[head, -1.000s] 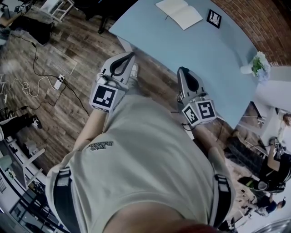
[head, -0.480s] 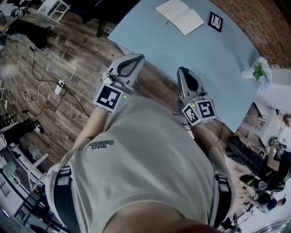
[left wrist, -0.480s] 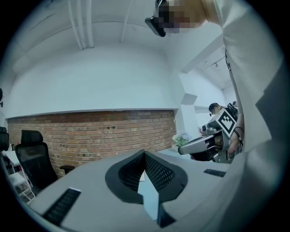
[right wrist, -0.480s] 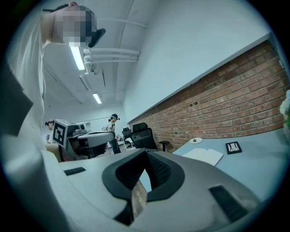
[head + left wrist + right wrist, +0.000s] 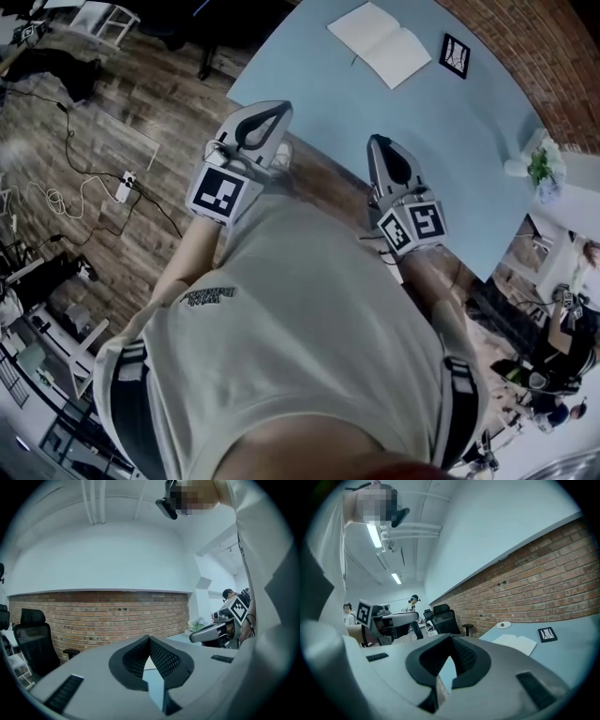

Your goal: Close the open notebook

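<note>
Both tongs near the bench's near edge; notebook lying open at its far side.

Surface: smooth pale blue bench (image 5: 375,122); room: dark wood-plank floor (image 5: 141,103), red brick wall (image 5: 525,47), loose cables (image 5: 84,178) trailing over the floor. Count: one white paper notebook (image 5: 380,44), open and flat by the bench's far edge, just beside one small black-framed picture (image 5: 455,54); one white pot of flowers (image 5: 536,167) towards the bench's right side; two tongs, left tongs (image 5: 279,108) and right tongs (image 5: 377,142); each has its jaws closed tip to tip with nothing between; both are well apart from the notebook.
</note>
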